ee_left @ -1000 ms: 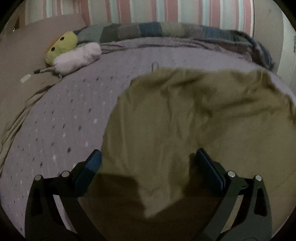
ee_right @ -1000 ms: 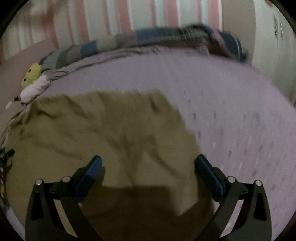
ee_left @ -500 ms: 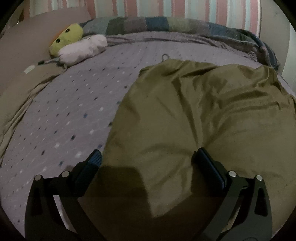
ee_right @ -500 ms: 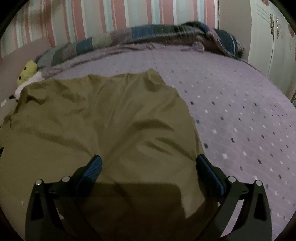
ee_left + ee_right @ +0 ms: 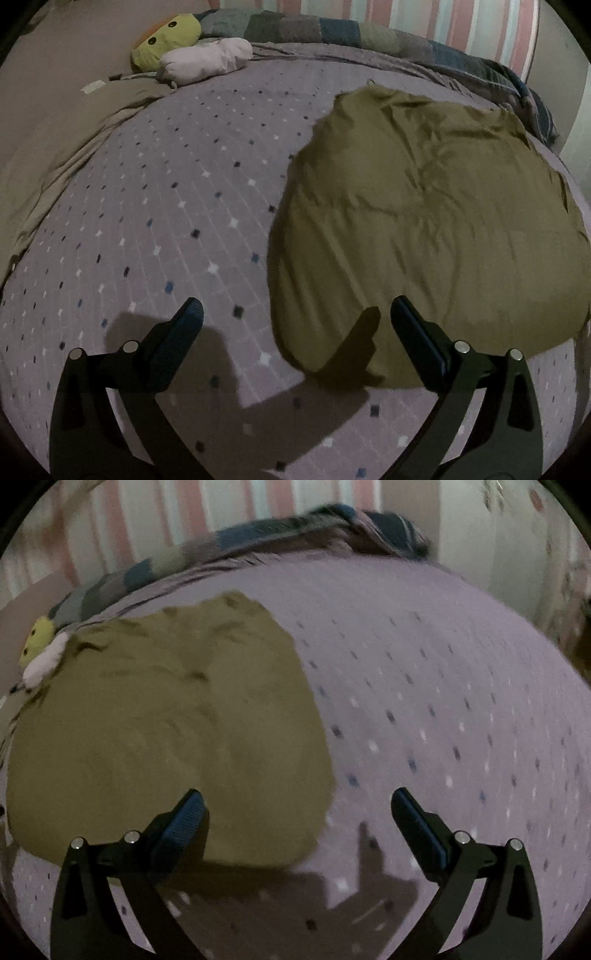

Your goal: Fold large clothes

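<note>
Olive garment [image 5: 424, 229] spread flat on the bed [image 5: 147, 229], toward the right half as the left wrist view gives it, its near hem close to the bed's near edge and its far end short of the striped blanket [image 5: 332, 31] bunched along the far edge. Left claw [image 5: 295, 325] released, jaws wide, holding nothing, poised over the garment's near left corner: 1 pad above bare sheet, the other above the cloth. Right claw [image 5: 295, 808] likewise released and empty, over the near right corner of the olive garment [image 5: 166, 731], 1 pad above cloth, the other above sheet; that view blurred.

Probably light, thin and limp, judging by the soft creases and rounded outline; no stiffness, so likely to sag and drag between any 2 held points. Not fragile, perhaps a little slick on the sheet. Best taken by the 2 near corners at the hem, 1 per claw, pinching through all layers if already doubled; layer count not clear.

Plenty of open sheet along the left side and on the right side for laying a fold over. Plush toys [image 5: 192, 55] at the far left corner, well apart from the cloth. Least room at the far edge, by the blanket.
</note>
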### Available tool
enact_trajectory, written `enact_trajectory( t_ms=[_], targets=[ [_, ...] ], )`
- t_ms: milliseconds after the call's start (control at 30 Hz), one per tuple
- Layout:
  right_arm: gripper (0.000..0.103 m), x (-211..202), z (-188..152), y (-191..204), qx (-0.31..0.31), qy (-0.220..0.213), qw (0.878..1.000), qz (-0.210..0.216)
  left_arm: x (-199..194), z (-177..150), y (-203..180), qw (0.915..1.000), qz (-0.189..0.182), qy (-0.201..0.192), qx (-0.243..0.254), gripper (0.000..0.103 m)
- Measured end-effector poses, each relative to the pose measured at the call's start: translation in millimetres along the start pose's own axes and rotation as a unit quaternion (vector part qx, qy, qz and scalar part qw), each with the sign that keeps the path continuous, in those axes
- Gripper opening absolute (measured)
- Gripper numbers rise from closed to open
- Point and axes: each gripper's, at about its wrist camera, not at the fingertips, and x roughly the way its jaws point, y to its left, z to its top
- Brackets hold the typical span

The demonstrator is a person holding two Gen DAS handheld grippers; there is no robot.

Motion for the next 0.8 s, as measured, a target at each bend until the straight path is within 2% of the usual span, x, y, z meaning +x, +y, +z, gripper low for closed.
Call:
enact_trajectory(
  t_ms=[100,167,233,433,533,667,800],
  targets=[
    [0.101,11.7,-7.5,-18.9,0.056,0.025,0.998,0.025,3.8,-5.5,-11.8,0.9998,0.008,0.005,0.016,0.1],
    [0.101,23.2,-11.5,-23.8,0.088,0.042,0.993,0.059,5.7,-7.6,-18.0,0.9997,0.008,0.009,0.024,0.1],
    [0.102,31.5,-12.4,-22.9,0.099,0.048,0.991,0.08,7.7,-8.4,-23.6,0.9994,0.012,0.01,0.031,0.1],
    [0.102,45.5,1.1,7.8,0.043,0.056,0.988,0.138,10.9,-3.5,-25.6,0.9994,0.009,0.012,0.03,0.1],
    [0.102,58.6,7.4,21.5,0.022,0.087,0.986,0.143,13.0,-0.7,-26.0,0.9994,0.008,0.012,0.03,0.1],
    [0.102,61.3,11.0,25.3,0.031,0.096,0.983,0.153,16.4,1.4,-26.4,0.9993,0.007,0.011,0.035,0.1],
    [0.102,67.4,14.3,33.1,0.014,0.115,0.982,0.15,14.8,3.4,-20.1,0.9994,0.0,0.011,0.032,0.1]
  ],
)
